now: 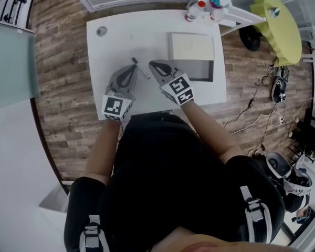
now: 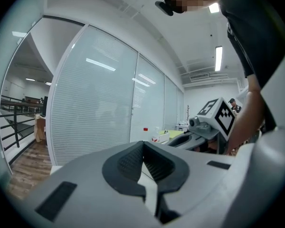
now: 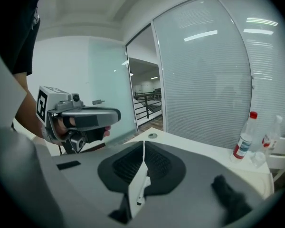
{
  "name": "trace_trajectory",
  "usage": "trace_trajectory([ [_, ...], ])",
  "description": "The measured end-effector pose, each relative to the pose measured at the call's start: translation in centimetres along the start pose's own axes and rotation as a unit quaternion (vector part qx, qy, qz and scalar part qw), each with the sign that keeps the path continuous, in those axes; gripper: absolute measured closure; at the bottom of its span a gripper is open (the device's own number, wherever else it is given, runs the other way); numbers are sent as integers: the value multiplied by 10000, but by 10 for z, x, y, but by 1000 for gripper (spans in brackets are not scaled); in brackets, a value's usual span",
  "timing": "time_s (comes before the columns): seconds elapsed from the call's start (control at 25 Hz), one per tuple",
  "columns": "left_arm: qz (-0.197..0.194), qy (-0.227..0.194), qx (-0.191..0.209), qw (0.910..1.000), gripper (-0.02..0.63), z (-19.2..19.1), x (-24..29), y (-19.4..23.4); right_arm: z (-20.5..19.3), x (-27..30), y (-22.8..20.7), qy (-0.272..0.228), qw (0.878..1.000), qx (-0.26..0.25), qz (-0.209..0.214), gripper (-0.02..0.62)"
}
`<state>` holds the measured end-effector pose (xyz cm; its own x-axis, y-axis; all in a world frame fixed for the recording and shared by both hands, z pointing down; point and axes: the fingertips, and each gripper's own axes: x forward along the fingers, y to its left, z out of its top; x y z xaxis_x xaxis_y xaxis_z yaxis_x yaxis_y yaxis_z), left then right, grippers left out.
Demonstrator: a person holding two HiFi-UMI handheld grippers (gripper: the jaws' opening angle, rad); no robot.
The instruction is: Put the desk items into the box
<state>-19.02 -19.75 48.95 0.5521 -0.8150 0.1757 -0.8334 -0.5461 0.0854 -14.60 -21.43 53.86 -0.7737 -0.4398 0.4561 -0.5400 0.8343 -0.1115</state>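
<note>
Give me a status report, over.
Left gripper and right gripper shut, empty. Thin dark item on desk between them, not in box. Nothing seen blocking.

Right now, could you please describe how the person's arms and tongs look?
The left tongs and right tongs are grey wedges with black ribbed pads, each bearing a black-and-white marker cube. The person wears a black short-sleeved top.
</note>
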Motion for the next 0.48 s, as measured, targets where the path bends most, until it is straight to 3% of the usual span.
trace_trajectory([
  [0.16,95,59,30,9999,594,-18,-4,20,-31,22,-1,351,9990,202,-165,578],
  [0.48,81,181,-171,9997,594,-60,2,50,-80,66,8,746,9955,576,-54,577],
])
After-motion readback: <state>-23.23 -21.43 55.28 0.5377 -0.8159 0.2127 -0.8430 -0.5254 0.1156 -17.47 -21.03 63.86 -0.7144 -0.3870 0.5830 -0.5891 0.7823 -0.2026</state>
